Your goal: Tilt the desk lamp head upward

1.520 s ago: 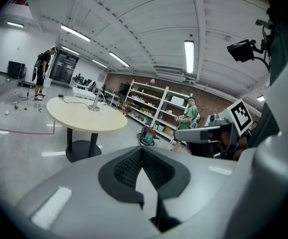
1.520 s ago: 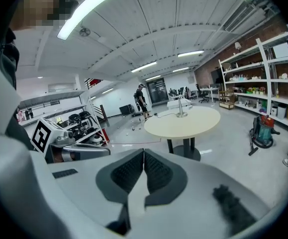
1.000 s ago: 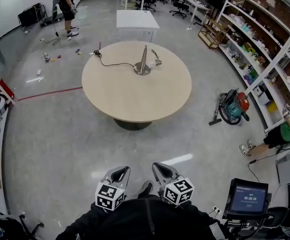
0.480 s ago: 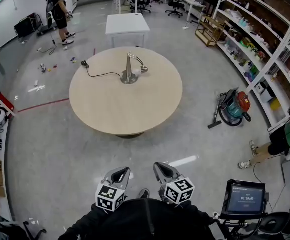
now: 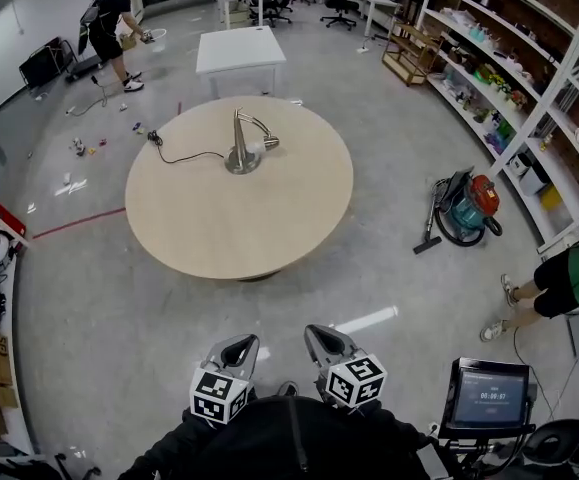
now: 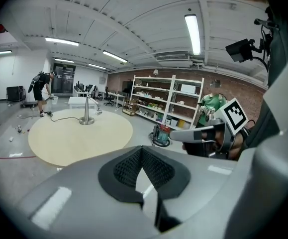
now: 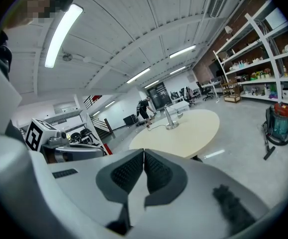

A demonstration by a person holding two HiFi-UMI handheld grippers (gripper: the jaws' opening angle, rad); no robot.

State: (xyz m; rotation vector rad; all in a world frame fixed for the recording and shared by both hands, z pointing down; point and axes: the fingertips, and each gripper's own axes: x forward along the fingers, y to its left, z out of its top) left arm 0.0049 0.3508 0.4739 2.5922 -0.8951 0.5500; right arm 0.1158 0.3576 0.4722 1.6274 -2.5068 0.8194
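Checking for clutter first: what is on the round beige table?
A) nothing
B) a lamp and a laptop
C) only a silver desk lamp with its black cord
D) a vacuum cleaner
C: the round beige table bears just the silver desk lamp and its black cord.

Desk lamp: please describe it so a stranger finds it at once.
Find the round beige table in the middle of the hall. On its far half stands the silver desk lamp, the only object there besides its black cord.
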